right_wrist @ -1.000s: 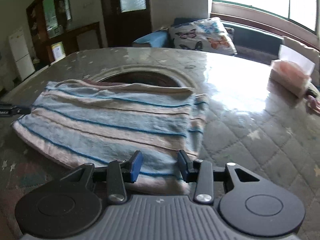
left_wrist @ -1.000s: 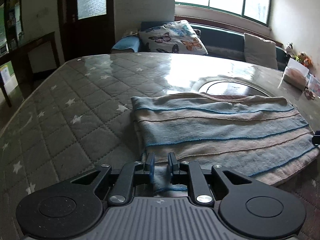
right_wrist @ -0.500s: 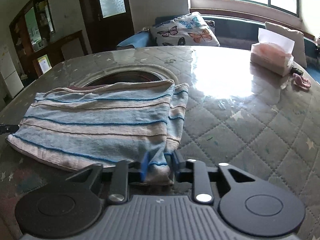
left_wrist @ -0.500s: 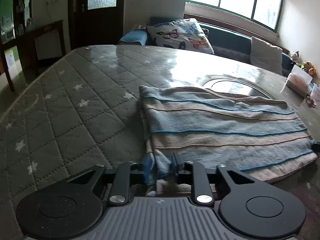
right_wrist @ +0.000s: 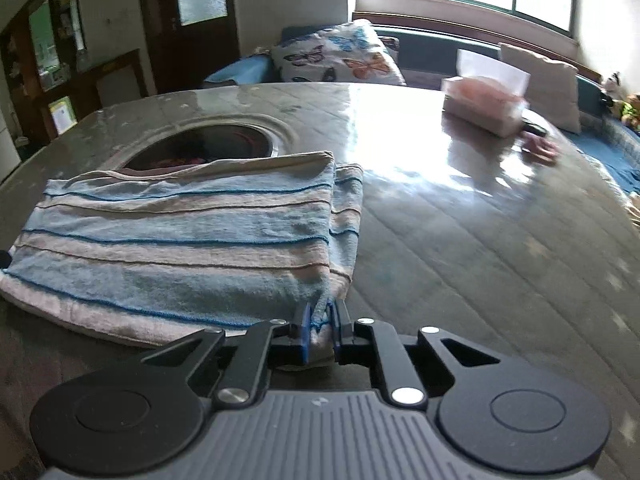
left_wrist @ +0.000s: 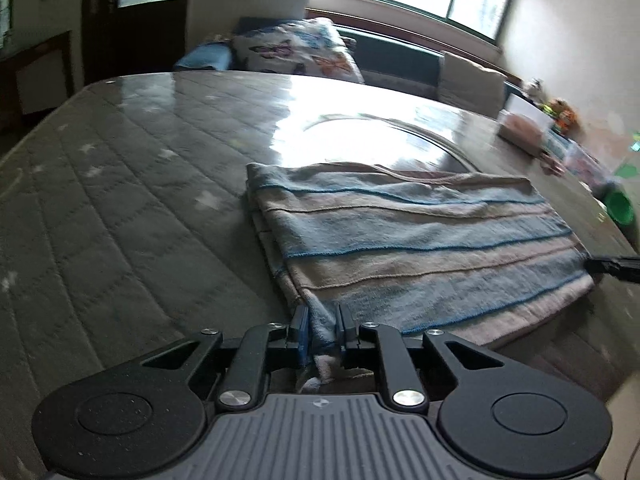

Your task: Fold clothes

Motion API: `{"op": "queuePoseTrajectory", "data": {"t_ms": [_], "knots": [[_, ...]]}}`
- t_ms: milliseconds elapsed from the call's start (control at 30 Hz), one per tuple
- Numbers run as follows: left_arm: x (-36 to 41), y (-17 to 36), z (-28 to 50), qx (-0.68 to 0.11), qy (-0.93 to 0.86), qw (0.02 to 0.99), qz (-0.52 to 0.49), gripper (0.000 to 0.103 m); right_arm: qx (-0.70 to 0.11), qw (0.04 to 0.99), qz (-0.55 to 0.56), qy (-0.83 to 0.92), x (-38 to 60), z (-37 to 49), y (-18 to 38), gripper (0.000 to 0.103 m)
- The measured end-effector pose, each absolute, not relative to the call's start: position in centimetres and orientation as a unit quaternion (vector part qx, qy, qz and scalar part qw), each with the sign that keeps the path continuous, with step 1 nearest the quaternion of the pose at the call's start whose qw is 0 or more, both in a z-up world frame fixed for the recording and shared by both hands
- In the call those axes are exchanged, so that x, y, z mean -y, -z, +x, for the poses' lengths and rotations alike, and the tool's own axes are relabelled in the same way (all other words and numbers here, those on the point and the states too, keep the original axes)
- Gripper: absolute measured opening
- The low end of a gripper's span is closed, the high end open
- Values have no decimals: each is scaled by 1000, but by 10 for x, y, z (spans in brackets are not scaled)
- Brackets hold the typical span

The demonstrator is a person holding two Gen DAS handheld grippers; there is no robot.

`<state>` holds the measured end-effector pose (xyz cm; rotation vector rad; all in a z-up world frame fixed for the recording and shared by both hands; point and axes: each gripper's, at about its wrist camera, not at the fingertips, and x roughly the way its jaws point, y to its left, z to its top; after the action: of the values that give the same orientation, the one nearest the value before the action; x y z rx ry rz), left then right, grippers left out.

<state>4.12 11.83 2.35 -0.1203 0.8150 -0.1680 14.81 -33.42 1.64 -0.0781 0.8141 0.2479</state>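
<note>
Two near corners pinched. Left view: left hand-held gripper (left_wrist: 323, 330) clamps the blue-and-beige striped folded towel (left_wrist: 420, 248) on the quilted grey desk (left_wrist: 120, 220), long axis running rightward. Right view: right hand-held gripper (right_wrist: 320, 330) closing on its corner, towel lying leftward.

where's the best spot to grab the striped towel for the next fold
Probably the two near corners, coming in low from the near edge. The striped towel lies flat in layers with that edge hanging free. The left gripper already pinches one corner; the right gripper is closing on the other, cloth between its pads.
</note>
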Motion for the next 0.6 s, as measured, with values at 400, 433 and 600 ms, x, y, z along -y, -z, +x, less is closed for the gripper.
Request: {"op": "queuePoseTrajectory", "data": {"t_ms": [400, 433, 600], "knots": [[-119, -28, 29, -389, 72, 915, -84, 34, -367, 919, -67, -126, 329, 127, -41, 17], [-121, -27, 29, -391, 71, 913, -89, 33, -362, 919, -71, -141, 321, 126, -44, 17], [-129, -24, 29, -392, 67, 911, -106, 33, -347, 903, -94, -234, 270, 125, -53, 17]]}}
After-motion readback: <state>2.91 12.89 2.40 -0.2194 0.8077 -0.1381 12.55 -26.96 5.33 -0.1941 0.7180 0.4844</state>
